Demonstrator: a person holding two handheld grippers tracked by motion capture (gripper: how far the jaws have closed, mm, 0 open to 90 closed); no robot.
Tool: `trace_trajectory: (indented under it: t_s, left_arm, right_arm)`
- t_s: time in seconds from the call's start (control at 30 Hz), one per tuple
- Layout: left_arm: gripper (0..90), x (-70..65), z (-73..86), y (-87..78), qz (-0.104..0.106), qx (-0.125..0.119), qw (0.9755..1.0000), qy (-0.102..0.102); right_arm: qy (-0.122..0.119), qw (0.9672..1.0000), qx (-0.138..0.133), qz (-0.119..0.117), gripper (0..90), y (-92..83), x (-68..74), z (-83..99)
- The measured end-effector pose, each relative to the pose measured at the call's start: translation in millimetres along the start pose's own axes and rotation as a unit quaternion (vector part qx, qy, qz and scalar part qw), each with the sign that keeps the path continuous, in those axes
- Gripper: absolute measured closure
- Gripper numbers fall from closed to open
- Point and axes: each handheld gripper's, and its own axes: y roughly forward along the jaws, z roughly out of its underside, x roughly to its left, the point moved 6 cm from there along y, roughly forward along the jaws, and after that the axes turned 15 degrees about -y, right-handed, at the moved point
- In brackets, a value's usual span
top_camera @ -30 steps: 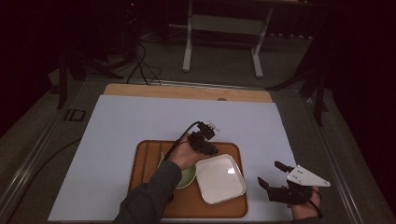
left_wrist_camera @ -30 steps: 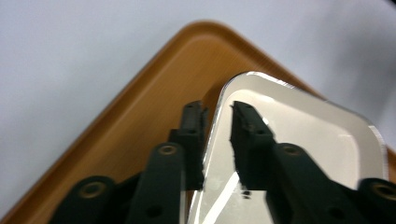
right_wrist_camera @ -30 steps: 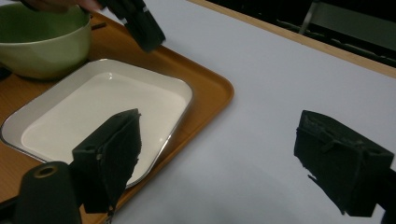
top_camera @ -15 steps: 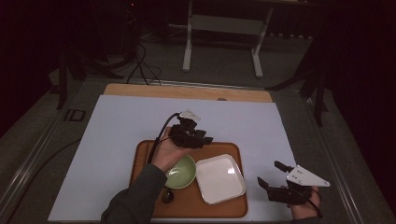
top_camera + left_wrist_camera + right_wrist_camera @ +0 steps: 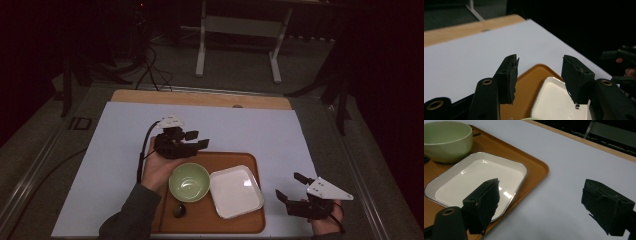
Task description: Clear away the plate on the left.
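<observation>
An orange tray [image 5: 232, 220] lies on the white table sheet and holds a green bowl [image 5: 189, 181], a white square plate [image 5: 236, 191] and a small dark object [image 5: 180, 210]. My left gripper [image 5: 199, 140] hovers over the tray's far left corner, just behind the bowl. Its jaws have just been opening and stand open with nothing between them [image 5: 540, 62]; past them lie the tray [image 5: 534, 77] and plate [image 5: 554, 102]. My right gripper [image 5: 289, 186] rests open on the sheet to the right of the tray. It faces the plate [image 5: 479, 180] and bowl [image 5: 446, 140], its jaws wide apart [image 5: 542, 187].
A wooden strip [image 5: 200, 98] edges the table's far side, and beyond it are a dark floor with cables and a metal stand [image 5: 237, 30]. Bare white sheet [image 5: 250, 130] stretches behind the tray and to its left.
The left gripper has risen from over the bowl and moved left and away, and its jaws have spread. The bowl now shows in full. The right gripper has stayed put.
</observation>
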Motion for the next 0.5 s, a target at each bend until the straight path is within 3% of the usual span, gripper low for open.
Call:
trace_trajectory:
  t_s: [0.03, 0.13, 0.27, 0.5]
  left_arm:
    - [45.9, 5.9, 0.1, -11.1, -0.014, -0.014, 0.9998, -0.006]
    - [45.3, 12.1, 1.2, -24.0, -0.023, -0.029, 0.9993, -0.005]
    - [43.9, 23.1, 5.7, -45.9, -0.050, -0.050, 0.9975, -0.004]
    - [41.9, 43.6, 23.9, -85.0, -0.110, -0.084, 0.9904, 0.006]
  right_arm:
    - [0.000, 1.0000, 0.000, 0.000, 14.6, 0.1, 0.0, 0.0]
    - [0.001, 1.0000, -0.001, 0.000, 14.6, 0.3, 0.3, -0.4]
    - [0.003, 1.0000, -0.002, -0.001, 14.6, 0.4, 1.0, -1.1]
    - [0.002, 1.0000, -0.001, -0.002, 14.6, 1.0, 2.0, -2.0]
